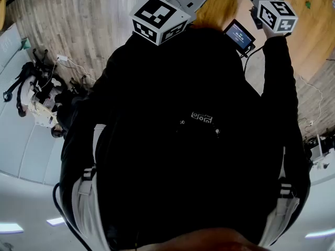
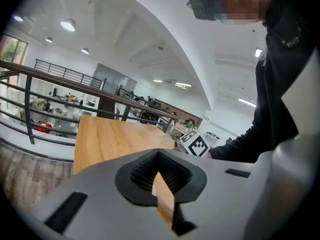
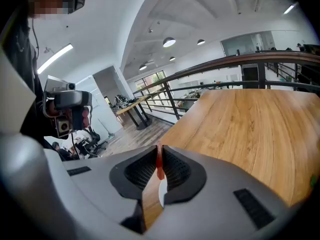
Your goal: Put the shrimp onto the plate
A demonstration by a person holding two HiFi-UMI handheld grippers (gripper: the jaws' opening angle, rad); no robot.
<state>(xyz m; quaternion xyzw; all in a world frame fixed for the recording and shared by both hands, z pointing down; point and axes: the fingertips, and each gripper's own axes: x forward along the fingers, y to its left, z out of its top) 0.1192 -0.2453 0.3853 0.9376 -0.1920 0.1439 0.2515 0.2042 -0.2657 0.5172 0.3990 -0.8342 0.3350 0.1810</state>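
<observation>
1. Jaws of the right gripper (image 3: 159, 153) are pinched on the shrimp (image 3: 159, 166). It shows as a thin orange-red sliver standing upright between the ribbed black pads, held above the wooden table (image 3: 250, 129). A white patch shows in the gap just below it; whether that belongs to the shrimp I cannot tell.
2. The left gripper (image 2: 158, 156) has its jaws closed tip to tip on nothing, and only table wood shows through the gap under the tips.
3. No writing can be read. A small white logo (image 1: 201, 117) on the person's black jacket (image 1: 183, 156) and the pale lines on a small screen (image 1: 239, 35) are too small to make out.
4. Only the right gripper view shows the shrimp. The jacket fills the head view, with the marker cubes (image 1: 159, 20) at its top edge.
5. A dark railing (image 3: 225, 64) runs behind the table.
</observation>
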